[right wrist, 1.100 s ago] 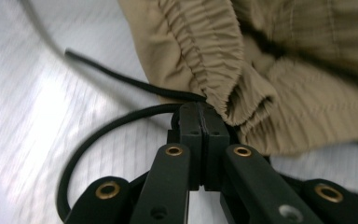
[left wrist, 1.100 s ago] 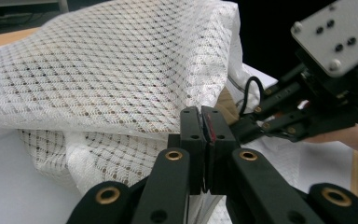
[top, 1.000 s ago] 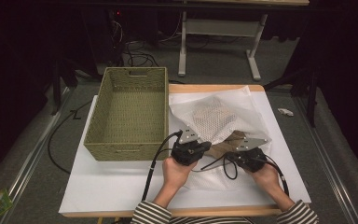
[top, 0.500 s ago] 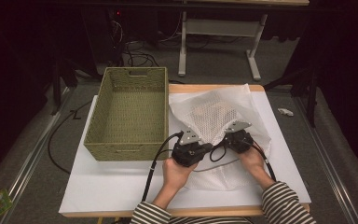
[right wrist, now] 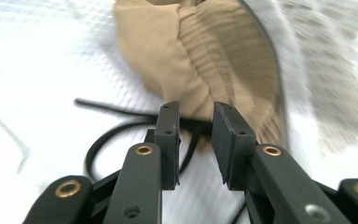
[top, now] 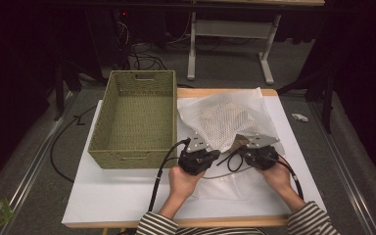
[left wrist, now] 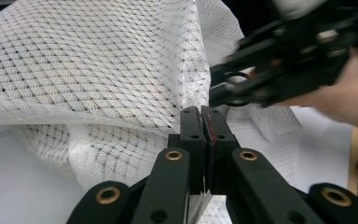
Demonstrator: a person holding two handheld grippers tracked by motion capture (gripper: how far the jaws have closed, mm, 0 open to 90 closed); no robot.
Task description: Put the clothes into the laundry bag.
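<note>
A woven basket (top: 136, 120) stands on the left part of the white table cover (top: 107, 196), just beside the white mesh bag (top: 225, 120), which lies crumpled on the right part, in front of both grippers. A tan cloth (right wrist: 205, 60) comes out from the open edge of the bag near the right gripper, and a black cable (right wrist: 102, 140) curls on the cover between this gripper and the cloth. The left gripper (left wrist: 204, 126) has its jaws pressed together on a fold of the mesh at the near edge of the bag, and the mesh rises up steeply behind them. The right gripper (right wrist: 196, 135) has just been opening its jaws; they now stand a little apart with nothing between them, just before the tan cloth and not touching it.
</note>
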